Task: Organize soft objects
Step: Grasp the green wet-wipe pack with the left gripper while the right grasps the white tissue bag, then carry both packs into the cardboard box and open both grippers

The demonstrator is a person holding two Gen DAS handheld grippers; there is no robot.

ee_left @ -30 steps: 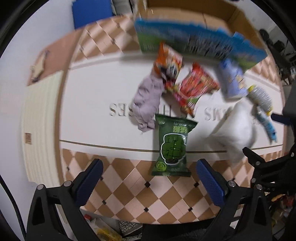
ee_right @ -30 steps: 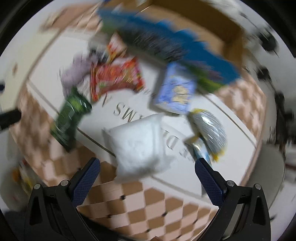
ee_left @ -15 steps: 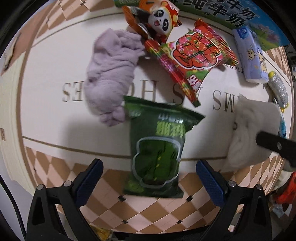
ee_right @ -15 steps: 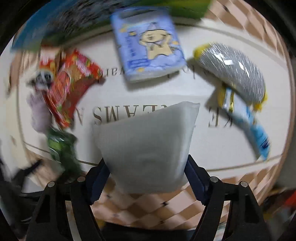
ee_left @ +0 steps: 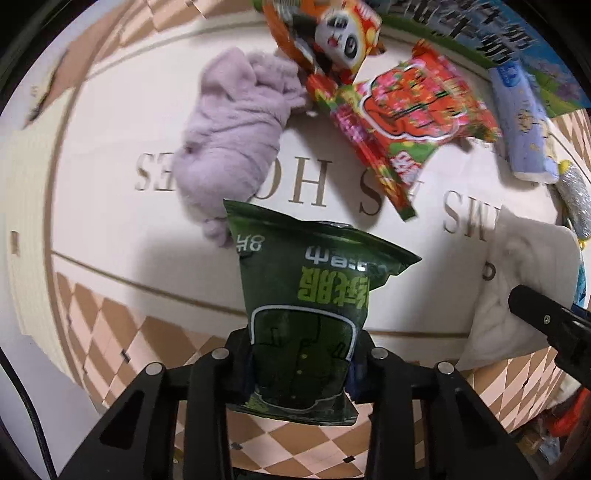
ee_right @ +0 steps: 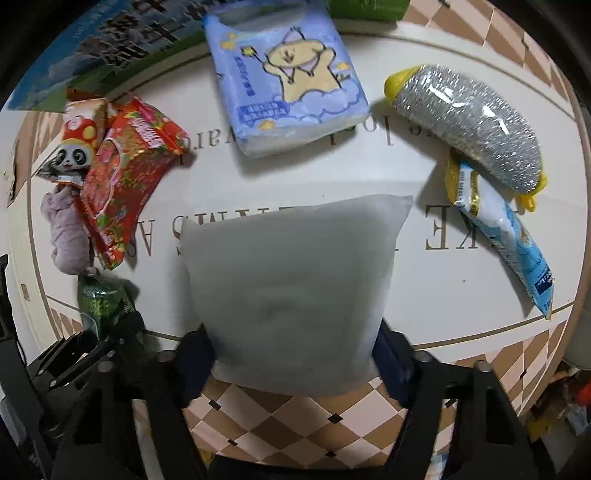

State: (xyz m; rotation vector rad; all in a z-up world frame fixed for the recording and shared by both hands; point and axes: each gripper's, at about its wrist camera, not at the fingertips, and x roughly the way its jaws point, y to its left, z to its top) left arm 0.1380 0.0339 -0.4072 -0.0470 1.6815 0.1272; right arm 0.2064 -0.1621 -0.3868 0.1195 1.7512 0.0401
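My left gripper point(ee_left: 301, 363) is shut on the lower end of a dark green snack bag point(ee_left: 306, 295). It also shows in the right wrist view point(ee_right: 99, 301) at the far left. My right gripper point(ee_right: 293, 350) is shut on a white pillow point(ee_right: 291, 284). The pillow shows at the right edge of the left wrist view point(ee_left: 513, 291). A lilac cloth point(ee_left: 236, 144) lies bunched beyond the green bag. A red snack bag point(ee_left: 410, 118) and a panda snack bag point(ee_left: 332, 33) lie behind it.
A blue tissue pack point(ee_right: 284, 81), a silver scourer pack point(ee_right: 469, 125) and a light blue pouch point(ee_right: 506, 236) lie on the cream mat point(ee_right: 424, 280). A blue printed box point(ee_right: 107, 62) stands at the back. Checkered floor point(ee_right: 280, 421) borders the mat.
Both grippers came down onto the mat and closed: the left on the green bag, the right on the white pillow.
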